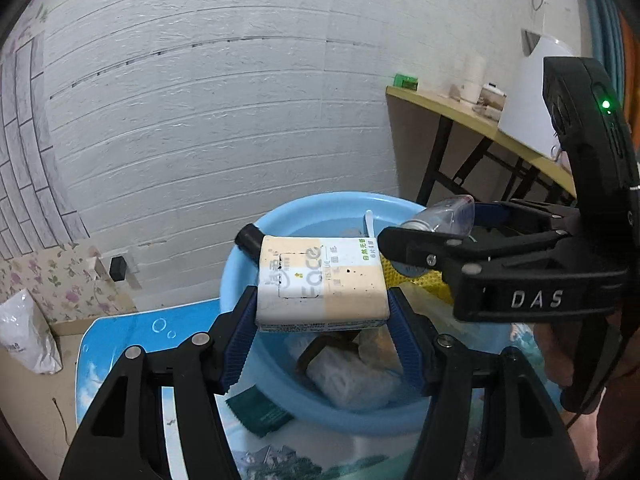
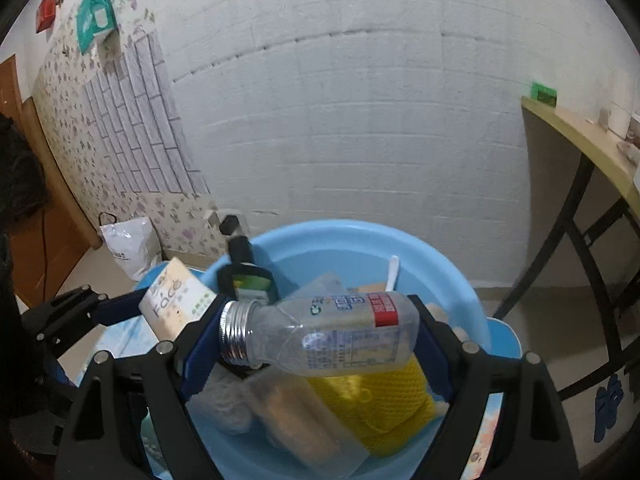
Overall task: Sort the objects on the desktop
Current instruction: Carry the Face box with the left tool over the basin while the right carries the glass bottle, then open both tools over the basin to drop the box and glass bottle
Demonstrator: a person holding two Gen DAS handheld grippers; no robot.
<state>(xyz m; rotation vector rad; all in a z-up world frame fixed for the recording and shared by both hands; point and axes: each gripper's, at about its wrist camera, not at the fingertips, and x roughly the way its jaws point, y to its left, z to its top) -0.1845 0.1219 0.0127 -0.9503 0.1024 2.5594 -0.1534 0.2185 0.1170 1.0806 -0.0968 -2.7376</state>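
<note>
My left gripper (image 1: 322, 312) is shut on a white and cream tissue pack (image 1: 322, 286), held over the light blue basin (image 1: 240, 264). The right gripper (image 2: 316, 340) is shut on an empty clear plastic bottle (image 2: 320, 336) with a silver threaded neck, lying crosswise above the same basin (image 2: 352, 236). In the left wrist view the right gripper (image 1: 404, 240) reaches in from the right with the bottle (image 1: 444, 216). In the right wrist view the tissue pack (image 2: 176, 300) shows at left. A yellow mesh item (image 2: 380, 404), a dark bottle (image 2: 244, 272) and wrapped packets lie in the basin.
The basin stands on a blue patterned stool or table top (image 1: 132, 336). A dark green sachet (image 1: 260, 412) lies beside it. A yellow folding table (image 1: 480, 124) with clutter stands at the right. A white plastic bag (image 2: 128, 244) sits on the floor by the wall.
</note>
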